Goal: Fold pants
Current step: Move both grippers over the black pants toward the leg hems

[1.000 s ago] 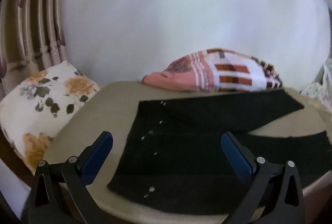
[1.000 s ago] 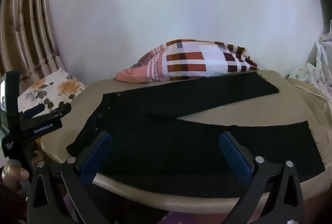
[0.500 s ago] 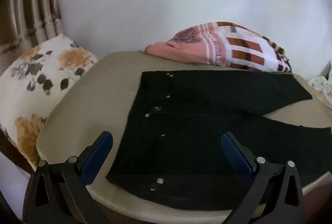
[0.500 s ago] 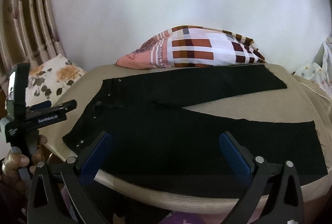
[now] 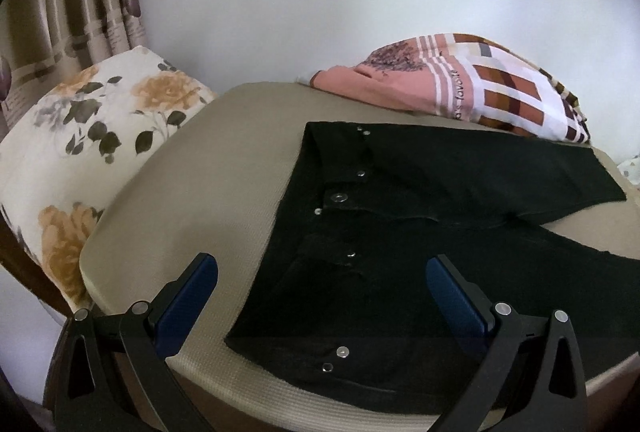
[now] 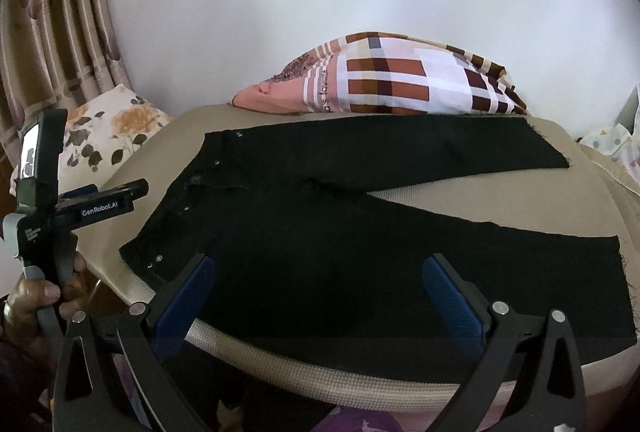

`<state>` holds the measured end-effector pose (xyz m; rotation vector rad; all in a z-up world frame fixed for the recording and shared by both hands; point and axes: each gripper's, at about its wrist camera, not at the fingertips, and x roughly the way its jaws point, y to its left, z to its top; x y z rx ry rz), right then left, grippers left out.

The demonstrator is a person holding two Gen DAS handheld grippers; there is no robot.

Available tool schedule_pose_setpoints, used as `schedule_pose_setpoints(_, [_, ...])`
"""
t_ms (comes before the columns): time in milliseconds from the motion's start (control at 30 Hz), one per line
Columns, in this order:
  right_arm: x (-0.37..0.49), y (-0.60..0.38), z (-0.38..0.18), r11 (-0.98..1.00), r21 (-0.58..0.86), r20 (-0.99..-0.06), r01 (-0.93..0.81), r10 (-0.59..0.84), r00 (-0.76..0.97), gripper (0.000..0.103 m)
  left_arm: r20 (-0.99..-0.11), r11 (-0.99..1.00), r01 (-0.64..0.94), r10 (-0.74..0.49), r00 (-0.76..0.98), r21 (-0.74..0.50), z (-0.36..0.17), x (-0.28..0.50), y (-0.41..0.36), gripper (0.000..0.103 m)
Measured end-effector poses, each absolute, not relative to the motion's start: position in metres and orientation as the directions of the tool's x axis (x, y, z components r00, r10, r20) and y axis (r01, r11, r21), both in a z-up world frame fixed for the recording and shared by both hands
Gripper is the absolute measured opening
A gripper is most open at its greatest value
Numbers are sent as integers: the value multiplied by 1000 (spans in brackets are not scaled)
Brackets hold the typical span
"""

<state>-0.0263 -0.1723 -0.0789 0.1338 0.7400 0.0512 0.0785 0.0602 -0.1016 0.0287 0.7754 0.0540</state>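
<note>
Black pants (image 6: 328, 232) lie flat on a beige padded surface (image 6: 500, 192), waistband to the left, both legs spread apart to the right. In the left wrist view the waistband with metal buttons (image 5: 340, 197) is near. My left gripper (image 5: 322, 286) is open and empty, above the near waist corner of the pants (image 5: 400, 272). My right gripper (image 6: 318, 284) is open and empty, above the near leg. The left gripper also shows in the right wrist view (image 6: 100, 206), held by a hand at the far left.
A plaid and pink bundle of cloth (image 6: 384, 80) lies at the back edge of the surface. A floral pillow (image 5: 84, 144) sits to the left, with curtains (image 6: 52, 44) behind. A white wall fills the background. Dotted fabric (image 6: 612, 144) is at the far right.
Both grippers have risen and tilted down, so the pants show more from above. The left gripper has come nearer to the waistband. Both stay open.
</note>
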Motion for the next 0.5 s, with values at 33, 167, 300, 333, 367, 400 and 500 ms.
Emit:
schedule_pose_setpoints(33, [-26, -172, -80, 990, 143, -671, 1, 96, 735, 103, -702, 998, -39, 60, 710, 46, -102, 80, 61, 103])
schedule_pose_setpoints(167, [-23, -174, -84, 988, 154, -677, 0, 105, 728, 103, -708, 997, -46, 72, 702, 55, -104, 85, 62, 103])
schedule_pose_setpoints(300, [-20, -174, -88, 987, 161, -684, -3, 114, 720, 103, -715, 997, -41, 77, 695, 68, -107, 94, 61, 103])
schedule_pose_setpoints(333, [-19, -175, -89, 987, 161, -685, -4, 115, 719, 103, -717, 997, -35, 75, 693, 70, -107, 97, 61, 103])
schedule_pose_setpoints(367, [-18, -175, -89, 987, 160, -686, -5, 115, 718, 103, -721, 997, -27, 69, 689, 69, -108, 102, 62, 103])
schedule_pose_setpoints(400, [-16, -176, -90, 987, 160, -688, -7, 116, 716, 103, -727, 998, -24, 63, 683, 63, -108, 107, 63, 103])
schedule_pose_setpoints(500, [-12, -178, -91, 987, 161, -689, -2, 114, 716, 103, -742, 1000, -25, 31, 669, 19, -106, 128, 79, 103])
